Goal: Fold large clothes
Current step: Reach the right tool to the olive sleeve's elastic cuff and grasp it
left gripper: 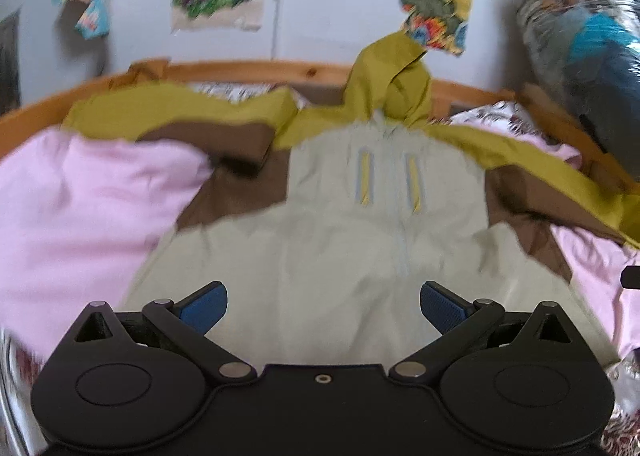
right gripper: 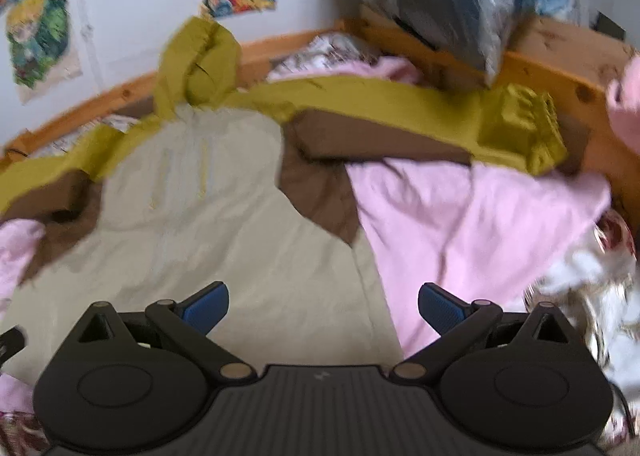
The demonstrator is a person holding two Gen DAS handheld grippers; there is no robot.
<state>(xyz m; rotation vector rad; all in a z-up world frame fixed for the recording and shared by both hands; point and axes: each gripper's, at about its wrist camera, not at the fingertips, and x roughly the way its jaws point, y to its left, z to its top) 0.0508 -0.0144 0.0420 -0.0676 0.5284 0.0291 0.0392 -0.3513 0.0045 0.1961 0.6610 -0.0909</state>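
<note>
Left hand-held gripper point(left gripper: 323, 310) spread, empty | right hand-held gripper point(right gripper: 323, 310) spread, empty | cream-brown-mustard hooded jacket point(left gripper: 360, 223) at 12 o'clock | risk: slick fabric slipping from pinch.

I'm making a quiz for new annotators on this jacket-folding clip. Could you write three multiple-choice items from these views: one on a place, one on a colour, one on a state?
1. Where does the jacket's hood lie?
A. against the wooden bed frame
B. under the pink blanket
C. between the left fingers

2. What colour are the sleeves' upper sides?
A. olive-yellow
B. red
C. black

3. How do the left gripper and right gripper stand?
A. both shut on cloth
B. both open, holding nothing
C. one open, one shut

Answers: 1 A, the hood props up on the far rail. 2 A, both spread sleeves show olive-yellow over brown. 3 B, the blue fingers are wide apart in each view, with cloth lying flat beyond.
</note>
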